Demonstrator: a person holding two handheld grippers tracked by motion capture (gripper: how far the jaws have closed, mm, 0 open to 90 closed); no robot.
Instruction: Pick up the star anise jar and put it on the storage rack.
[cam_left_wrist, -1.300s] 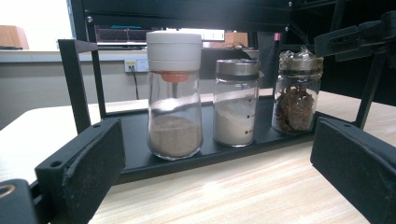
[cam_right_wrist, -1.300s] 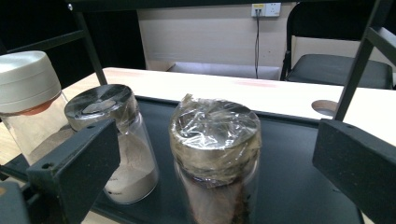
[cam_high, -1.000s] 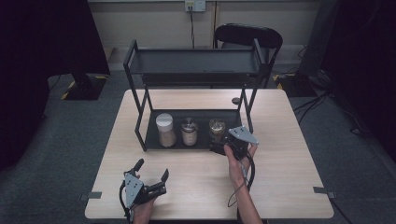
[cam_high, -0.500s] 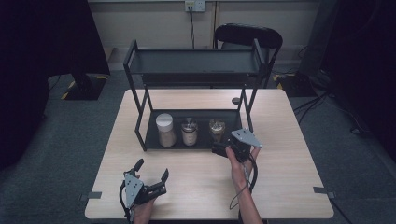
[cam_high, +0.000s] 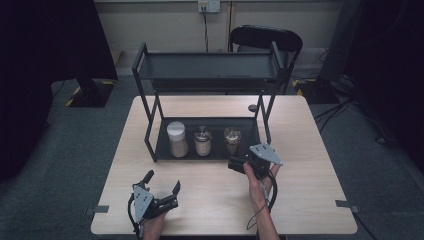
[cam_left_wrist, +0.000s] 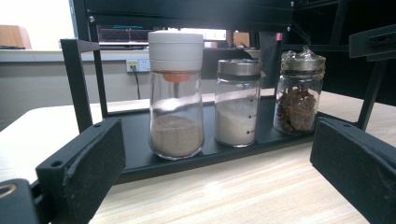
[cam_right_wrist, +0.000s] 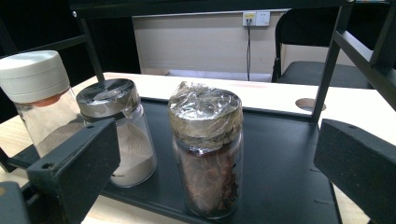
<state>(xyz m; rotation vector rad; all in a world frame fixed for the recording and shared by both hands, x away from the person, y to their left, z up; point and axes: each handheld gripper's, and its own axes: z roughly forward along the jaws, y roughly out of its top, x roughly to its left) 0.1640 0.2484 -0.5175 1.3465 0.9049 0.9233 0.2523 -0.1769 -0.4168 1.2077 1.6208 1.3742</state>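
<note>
Wooden table (cam_high: 310, 150) carries a black 2-tier rack (cam_high: 205, 75); its bottom tray (cam_high: 165, 142) holds 3 jars in a row. White-lidded jar (cam_high: 177, 139) of brown powder on the left, metal-lidded jar (cam_high: 203, 140) of white powder in the middle, foil-capped jar (cam_right_wrist: 207, 154) of star anise on the right, all upright. Right gripper (cam_high: 236, 164) sits at the tray's front edge, jaws wide, lined up on the foil-capped jar, not touching. Left gripper (cam_high: 162, 182) rests near the table's front edge, jaws wide, holding nothing.
</note>
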